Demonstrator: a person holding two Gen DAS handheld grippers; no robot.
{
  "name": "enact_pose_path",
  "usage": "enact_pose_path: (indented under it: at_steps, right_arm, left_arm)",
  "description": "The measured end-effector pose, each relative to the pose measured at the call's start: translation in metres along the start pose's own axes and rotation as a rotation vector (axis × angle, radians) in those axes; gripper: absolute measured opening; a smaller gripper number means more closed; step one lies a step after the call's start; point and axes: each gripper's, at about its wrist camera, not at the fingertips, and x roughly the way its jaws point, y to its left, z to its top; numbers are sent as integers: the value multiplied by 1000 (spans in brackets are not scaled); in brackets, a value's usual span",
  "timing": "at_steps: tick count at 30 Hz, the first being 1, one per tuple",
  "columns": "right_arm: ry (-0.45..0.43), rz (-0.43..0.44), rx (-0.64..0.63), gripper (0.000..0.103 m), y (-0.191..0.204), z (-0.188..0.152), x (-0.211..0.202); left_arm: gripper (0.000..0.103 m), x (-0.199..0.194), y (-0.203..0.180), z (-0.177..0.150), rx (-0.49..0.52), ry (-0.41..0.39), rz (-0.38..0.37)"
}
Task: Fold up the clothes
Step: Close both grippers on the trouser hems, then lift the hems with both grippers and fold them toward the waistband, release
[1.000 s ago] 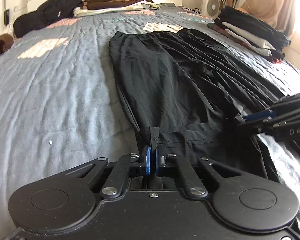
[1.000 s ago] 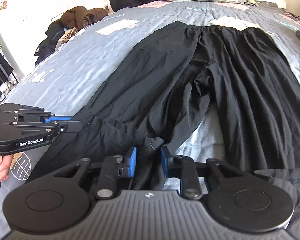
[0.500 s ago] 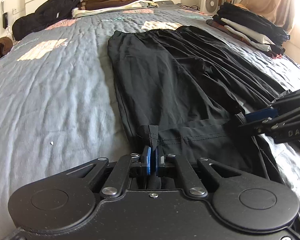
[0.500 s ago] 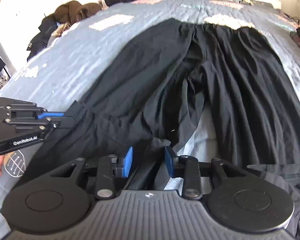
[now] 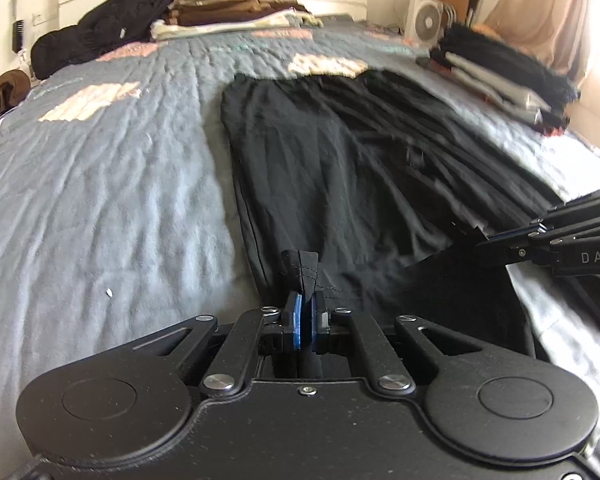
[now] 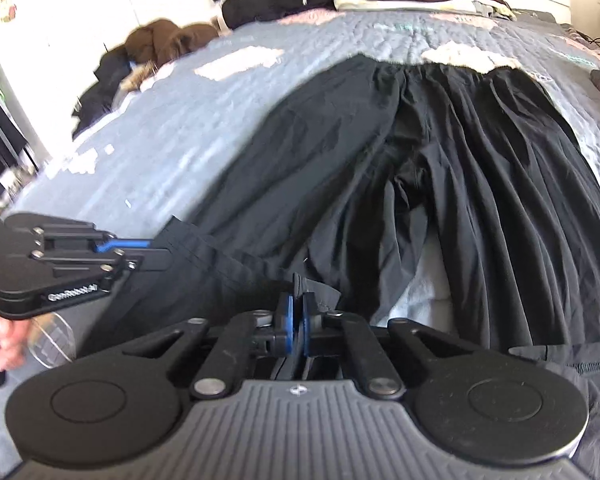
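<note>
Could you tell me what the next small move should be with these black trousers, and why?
Probably lift both hem corners together and carry them toward the waistband. The left hand-held gripper and right hand-held gripper are each shut on a corner of one leg's hem of the trousers, which lie flat on the bed, so folding that leg lengthwise seems the natural next step.

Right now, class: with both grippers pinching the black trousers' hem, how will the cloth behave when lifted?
Probably floppy: the trousers lie in soft pleats, and the hem sags between left gripper and right gripper. Likely light, since small pinches raise it. The far leg may drag across the quilt.
</note>
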Motion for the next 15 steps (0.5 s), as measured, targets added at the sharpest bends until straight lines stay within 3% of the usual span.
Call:
enact_pose_path:
  at_steps: [7, 11, 15]
  right_arm:
    - [-62, 38, 31, 4, -4, 22, -18]
    - [-95, 22, 32, 4, -17, 48, -18]
    - [-61, 19, 76, 5, -34, 56, -6]
  left_arm:
    - [2, -18, 0, 27, -8, -103, -2]
    - [2, -10, 1, 57, 37, -137, -1]
    - [2, 2, 0, 76, 76, -134, -14]
